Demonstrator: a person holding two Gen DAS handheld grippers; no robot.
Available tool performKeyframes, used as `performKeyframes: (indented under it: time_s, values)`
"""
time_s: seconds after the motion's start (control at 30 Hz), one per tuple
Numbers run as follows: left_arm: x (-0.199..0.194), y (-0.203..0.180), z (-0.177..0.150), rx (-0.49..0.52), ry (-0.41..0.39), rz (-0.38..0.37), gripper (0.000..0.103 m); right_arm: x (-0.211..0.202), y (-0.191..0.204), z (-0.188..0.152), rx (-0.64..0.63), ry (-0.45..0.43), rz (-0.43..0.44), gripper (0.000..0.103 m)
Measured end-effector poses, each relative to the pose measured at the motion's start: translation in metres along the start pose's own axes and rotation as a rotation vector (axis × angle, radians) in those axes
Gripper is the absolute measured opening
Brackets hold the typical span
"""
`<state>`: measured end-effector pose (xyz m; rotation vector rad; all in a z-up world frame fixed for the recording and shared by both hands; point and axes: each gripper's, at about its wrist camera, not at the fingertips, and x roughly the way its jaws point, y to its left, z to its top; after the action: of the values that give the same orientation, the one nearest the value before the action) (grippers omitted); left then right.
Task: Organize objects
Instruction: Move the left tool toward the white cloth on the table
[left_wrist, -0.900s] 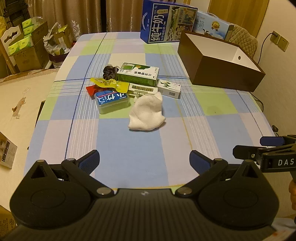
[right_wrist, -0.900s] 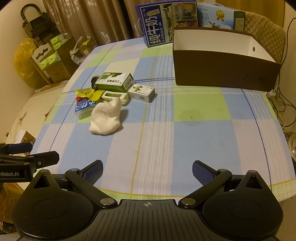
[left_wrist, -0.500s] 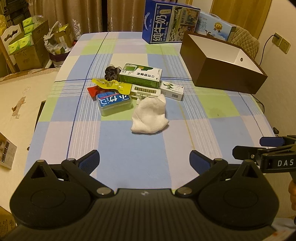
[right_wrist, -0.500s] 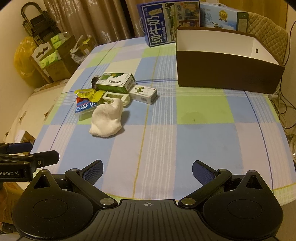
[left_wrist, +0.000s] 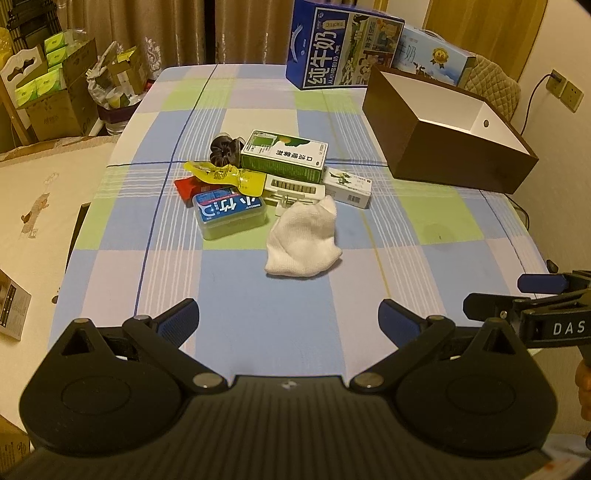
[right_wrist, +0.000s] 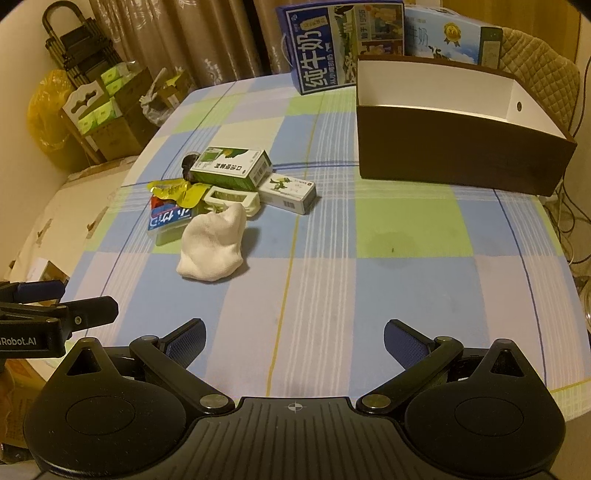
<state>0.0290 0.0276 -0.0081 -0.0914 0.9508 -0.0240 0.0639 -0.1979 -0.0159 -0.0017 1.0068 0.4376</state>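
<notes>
A heap of small items lies mid-table: a white cloth (left_wrist: 303, 242) (right_wrist: 212, 243) nearest me, a blue-lidded box (left_wrist: 229, 211), a yellow packet (left_wrist: 225, 176), a green-and-white carton (left_wrist: 284, 155) (right_wrist: 231, 169), a small white box (left_wrist: 347, 186) (right_wrist: 288, 192), a white tray-like piece (left_wrist: 293, 190) and a dark scrunchie (left_wrist: 223, 149). A brown open box (left_wrist: 448, 147) (right_wrist: 458, 147) with a white inside stands at the back right. My left gripper (left_wrist: 288, 321) hovers open over the near table edge. My right gripper (right_wrist: 293, 341) is open too, both empty.
Two milk cartons (left_wrist: 343, 44) (right_wrist: 450, 33) stand behind the brown box. The checked tablecloth (left_wrist: 258, 295) covers the table. Cardboard boxes and bags (left_wrist: 55, 99) crowd the floor at the far left. A padded chair (right_wrist: 539, 59) is at the back right.
Both grippers have drifted slightly forward toward the heap, so the objects sit a little nearer in view. Both stay open and empty.
</notes>
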Motion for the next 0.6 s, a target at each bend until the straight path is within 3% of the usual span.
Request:
performKeyframes:
  time_s: [0.6]
  values:
    - [0.009, 0.000, 0.014, -0.013, 0.002, 0.017, 0.102, 0.008, -0.007, 0.018, -0.030, 0.009, 0.014, 0.101]
